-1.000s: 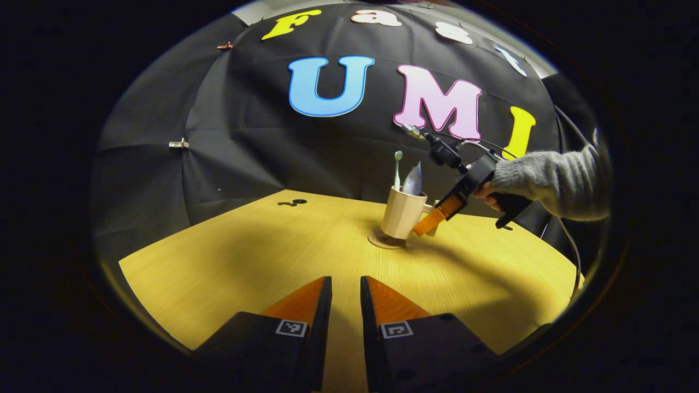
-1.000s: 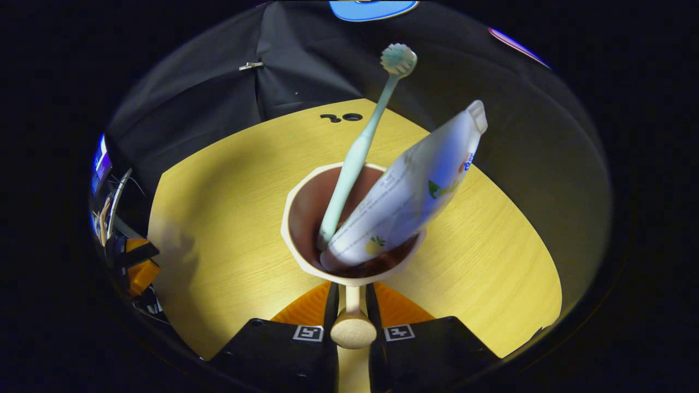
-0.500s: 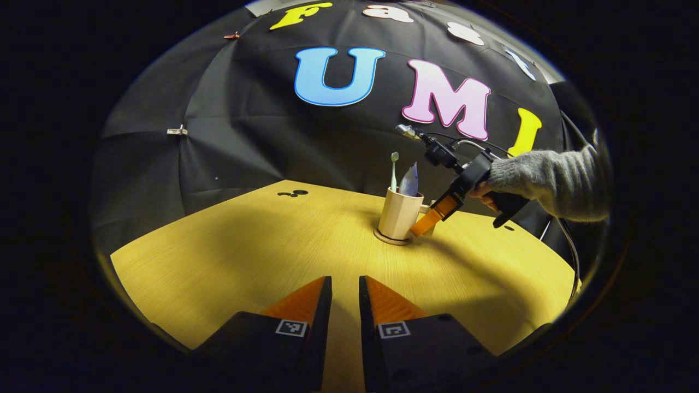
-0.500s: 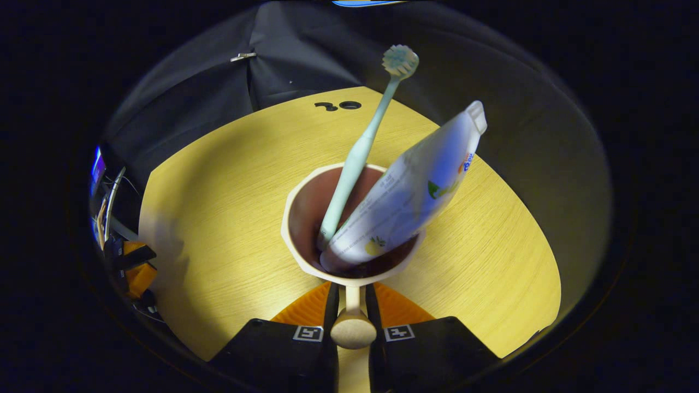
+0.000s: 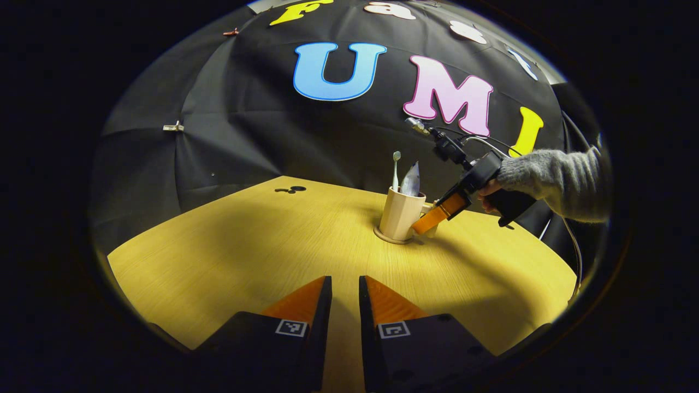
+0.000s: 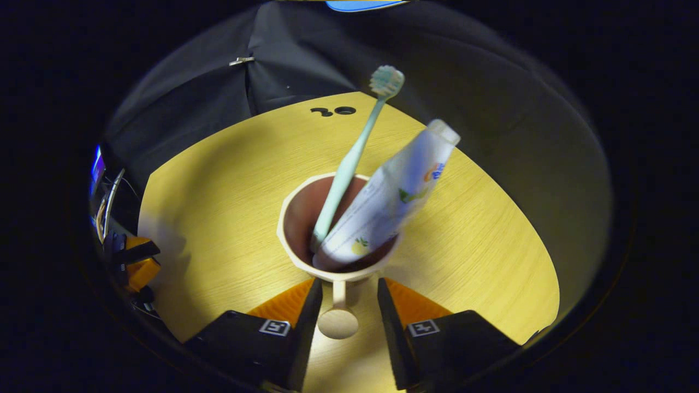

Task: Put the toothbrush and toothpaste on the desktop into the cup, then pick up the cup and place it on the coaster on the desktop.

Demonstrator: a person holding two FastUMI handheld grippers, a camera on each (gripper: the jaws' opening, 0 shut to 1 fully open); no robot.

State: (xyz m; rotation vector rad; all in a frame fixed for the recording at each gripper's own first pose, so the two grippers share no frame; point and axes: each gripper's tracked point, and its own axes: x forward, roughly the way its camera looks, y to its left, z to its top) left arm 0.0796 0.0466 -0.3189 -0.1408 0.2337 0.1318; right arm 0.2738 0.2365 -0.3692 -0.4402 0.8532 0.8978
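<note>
The beige cup (image 5: 401, 215) stands upright on the round coaster (image 5: 390, 238) at the far middle of the yellow table. A pale green toothbrush (image 5: 396, 169) and a white toothpaste tube (image 5: 410, 181) lean inside it. In the right gripper view the cup (image 6: 297, 218) sits just ahead, with toothbrush (image 6: 349, 158) and toothpaste (image 6: 393, 196) tilted right. My right gripper (image 6: 344, 286) is open, its fingers standing apart on either side of the cup's handle (image 6: 338, 322). My left gripper (image 5: 345, 284) hovers over the near table, fingers almost together, holding nothing.
A hand in a grey sleeve (image 5: 557, 180) holds the right gripper (image 5: 428, 224) from the right, cables trailing behind it. Small black marks (image 5: 292, 189) lie on the far left of the table (image 5: 246, 245). The left gripper (image 6: 136, 265) shows at the left edge.
The cup was lowered onto the coaster. The right gripper's fingers then spread off the handle and drew back slightly; toothbrush and toothpaste shifted a little in the cup. The left gripper stayed put.
</note>
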